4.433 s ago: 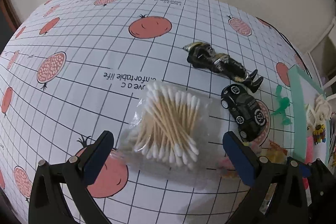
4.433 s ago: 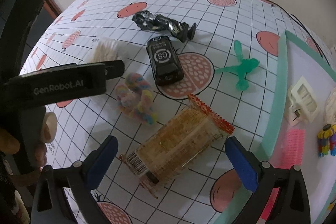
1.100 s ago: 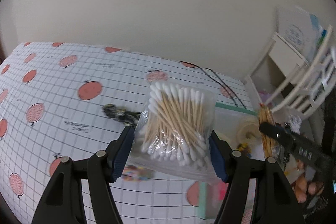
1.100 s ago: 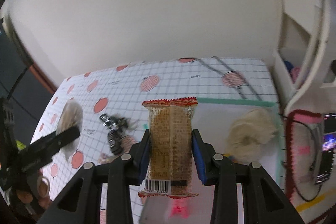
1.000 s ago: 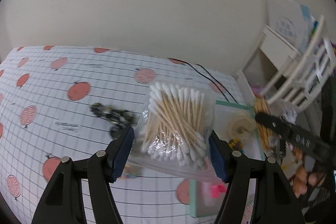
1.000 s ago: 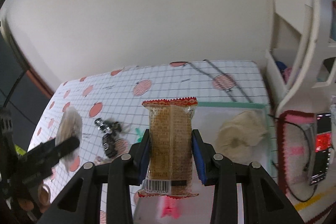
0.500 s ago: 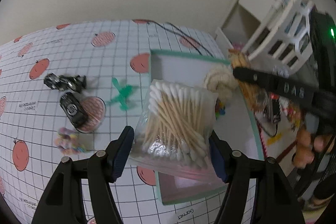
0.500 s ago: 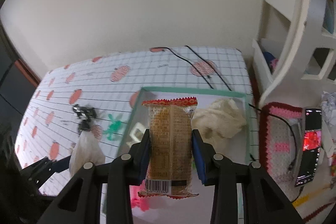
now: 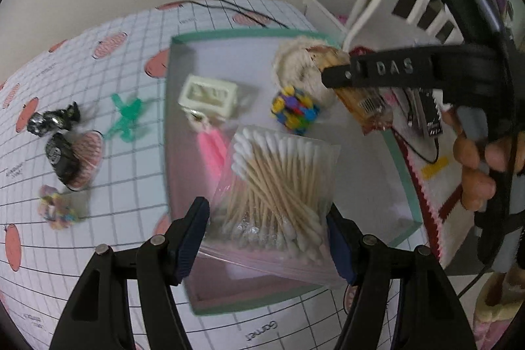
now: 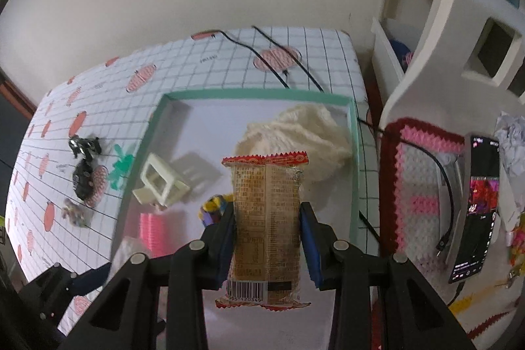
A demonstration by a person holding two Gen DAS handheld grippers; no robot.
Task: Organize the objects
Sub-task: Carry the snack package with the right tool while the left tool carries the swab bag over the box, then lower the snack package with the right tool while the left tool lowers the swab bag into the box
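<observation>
My left gripper (image 9: 267,235) is shut on a clear bag of cotton swabs (image 9: 279,189) and holds it above the near part of a green-rimmed tray (image 9: 229,34). My right gripper (image 10: 267,240) is shut on a brown snack packet (image 10: 265,218) with red crimped ends, held upright above the same tray (image 10: 259,94). In the tray lie a cream cloth (image 10: 302,133), a white plastic holder (image 10: 162,184), a pink comb (image 9: 211,150) and a multicoloured toy (image 9: 295,112). The right gripper and its packet (image 9: 364,102) show at the right of the left wrist view.
On the fruit-print tablecloth left of the tray lie a black toy car (image 9: 62,158), a dark figurine (image 9: 52,120), a green plastic toy (image 9: 126,120) and a pastel scrunchie (image 9: 55,212). A white shelf (image 10: 459,31), a crocheted mat (image 10: 423,186) and a phone (image 10: 475,209) stand to the right.
Both grippers closed on their items, lifted them off the table and carried them right to above the tray. In the last half second both came closer to the tray.
</observation>
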